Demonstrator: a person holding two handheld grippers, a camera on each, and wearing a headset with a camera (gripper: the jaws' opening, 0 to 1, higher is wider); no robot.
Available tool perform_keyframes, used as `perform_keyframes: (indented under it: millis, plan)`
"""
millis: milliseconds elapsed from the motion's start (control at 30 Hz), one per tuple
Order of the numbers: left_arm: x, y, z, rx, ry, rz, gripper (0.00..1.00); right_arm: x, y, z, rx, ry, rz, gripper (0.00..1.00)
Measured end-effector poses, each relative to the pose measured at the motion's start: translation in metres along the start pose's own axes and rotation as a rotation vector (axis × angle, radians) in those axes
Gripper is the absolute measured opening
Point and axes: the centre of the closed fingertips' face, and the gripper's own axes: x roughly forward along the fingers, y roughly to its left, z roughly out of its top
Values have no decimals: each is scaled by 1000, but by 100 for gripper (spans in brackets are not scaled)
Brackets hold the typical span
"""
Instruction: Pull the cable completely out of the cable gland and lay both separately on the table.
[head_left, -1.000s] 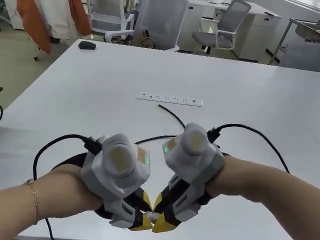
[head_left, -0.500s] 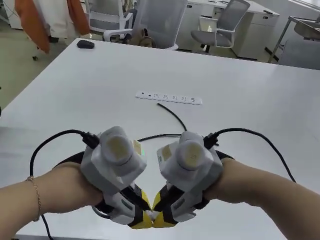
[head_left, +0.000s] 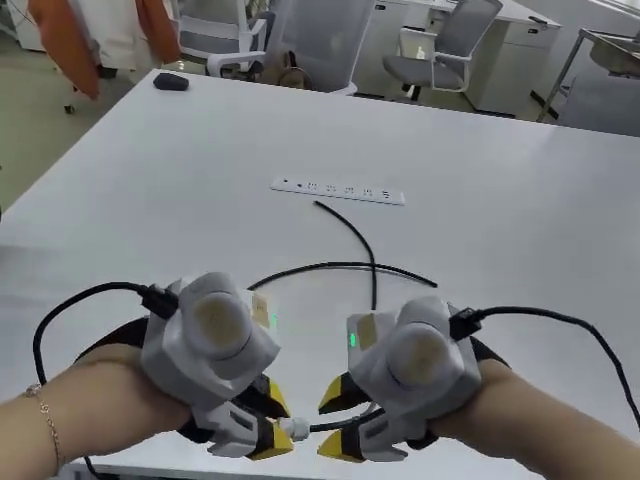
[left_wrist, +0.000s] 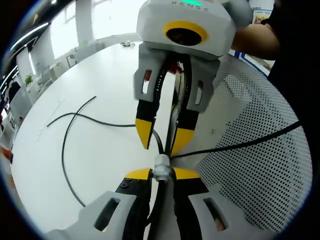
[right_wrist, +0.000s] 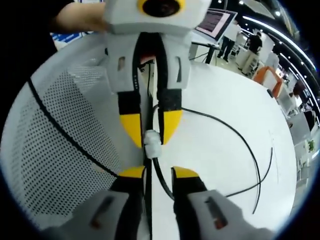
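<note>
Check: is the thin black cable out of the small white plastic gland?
In: the cable runs through the gland clamped by the left gripper.

your left gripper (head_left: 268, 440) and right gripper (head_left: 338, 425) are both pale grey, with black jaws ending in yellow tips. a green light glows on the right one. the gland (left_wrist: 161, 168) is white, the cable (head_left: 345, 268) black, and the leads (head_left: 540, 314) black too. the table (head_left: 480, 200) is plain white, like the power strip (head_left: 338, 192) at 12 o'clock. a dark mouse (head_left: 170, 83) and an orange cloth (head_left: 60, 40) sit at 11 o'clock. the chairs (head_left: 320, 40) are grey. in the left gripper view, a white sheet (left_wrist: 250, 125) dotted with small dark holes lies at 3 o'clock.
</note>
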Motion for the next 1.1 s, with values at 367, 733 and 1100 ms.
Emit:
perform_keyframes:
  millis: [367, 733, 1100]
  plan:
    - [3, 10, -3, -33, -37, 44, 17, 8, -5, -7, -40, 15, -56, 3]
    - [5, 13, -10, -45, -22, 70, 17, -10, -17, -39, 26, 94, -122, 3]
    - [2, 14, -6, -58, -47, 89, 17, -30, -30, -70, 135, 112, -181, 4]
